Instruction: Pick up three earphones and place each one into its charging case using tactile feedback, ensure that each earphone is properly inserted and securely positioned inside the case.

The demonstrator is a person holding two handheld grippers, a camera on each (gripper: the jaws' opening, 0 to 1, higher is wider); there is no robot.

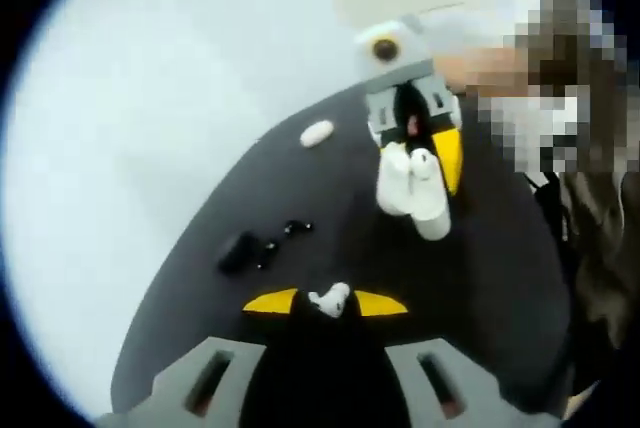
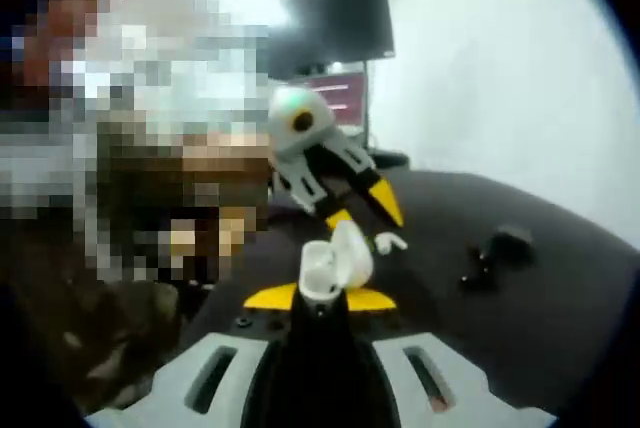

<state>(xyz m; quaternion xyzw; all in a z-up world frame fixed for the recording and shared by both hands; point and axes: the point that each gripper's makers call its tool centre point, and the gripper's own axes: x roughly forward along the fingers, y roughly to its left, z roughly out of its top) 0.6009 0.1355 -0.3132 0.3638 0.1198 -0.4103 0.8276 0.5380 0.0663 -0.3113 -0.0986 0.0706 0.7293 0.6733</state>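
Left gripper view, read from left to right: the round dark matte tabletop [image 1: 200, 278] carries a small black charging case [image 1: 237, 251] with black earbud pieces [image 1: 283, 238] just beside it, and farther back a closed white oval case [image 1: 317, 133]. At the bottom centre the left gripper [image 1: 327, 302], yellow-tipped on grey plastic, is clenched on a small white glossy earphone [image 1: 331, 298], which sits pinched between the pads. To the right, the right gripper [image 1: 418, 173] comes in from above with an open white hinged charging case [image 1: 412, 188] clamped in its jaws, held up off the table.

In the right gripper view the same white case [image 2: 333, 261] stands open just above that gripper's own yellow tips, while the left gripper [image 2: 385, 233] hangs close beside it, the earphone's [image 2: 389, 243] stem pointing toward the case but still apart from it.

The earphone is probably very light, hard and slick (a smooth moulded shell offers little friction), so a firm pinch across the bud body, stem left free, looks the safest hold. The case lid seems the fragile part; gripping the base is wiser.
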